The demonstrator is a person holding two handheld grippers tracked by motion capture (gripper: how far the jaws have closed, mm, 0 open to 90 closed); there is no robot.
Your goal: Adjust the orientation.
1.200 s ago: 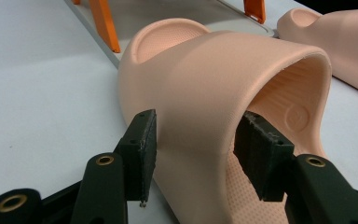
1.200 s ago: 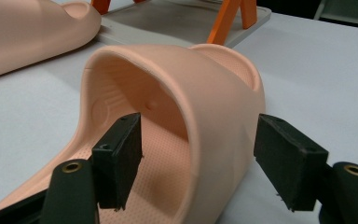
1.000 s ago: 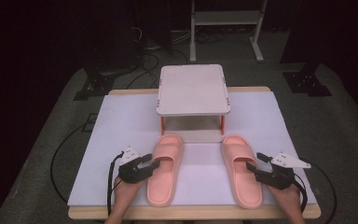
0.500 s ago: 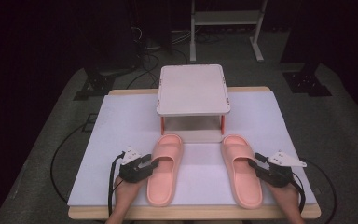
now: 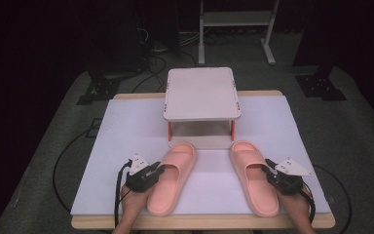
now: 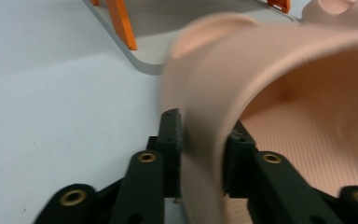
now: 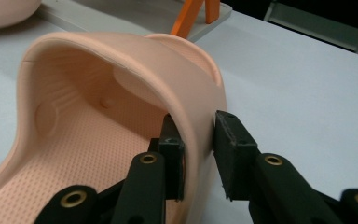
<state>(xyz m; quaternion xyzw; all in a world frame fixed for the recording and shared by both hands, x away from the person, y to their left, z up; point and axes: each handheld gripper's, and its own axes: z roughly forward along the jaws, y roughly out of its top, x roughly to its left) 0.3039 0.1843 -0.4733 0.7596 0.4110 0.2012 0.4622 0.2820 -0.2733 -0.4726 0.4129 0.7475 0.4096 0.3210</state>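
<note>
Two pink slippers lie side by side on the white table cover, toes pointing toward the far side, just near of a small two-tier stand with orange legs. The left slipper sits left of centre, its toe close to the stand's lower shelf; the right slipper mirrors it on the right, the two well apart with bare cover between them. The left gripper comes in from the near left, held in the person's left hand, and its jaws straddle the outer edge of the left slipper's strap: in the left gripper view one jaw is outside and the other inside the strap, both pressed against the wall. The right gripper, in the right hand, does the same on the outer side of the right slipper; in the right gripper view the inner jaw touches the strap wall while a thin gap shows at the outer jaw, so the grip looks not fully tight. Both slippers rest flat on the cover.
</note>
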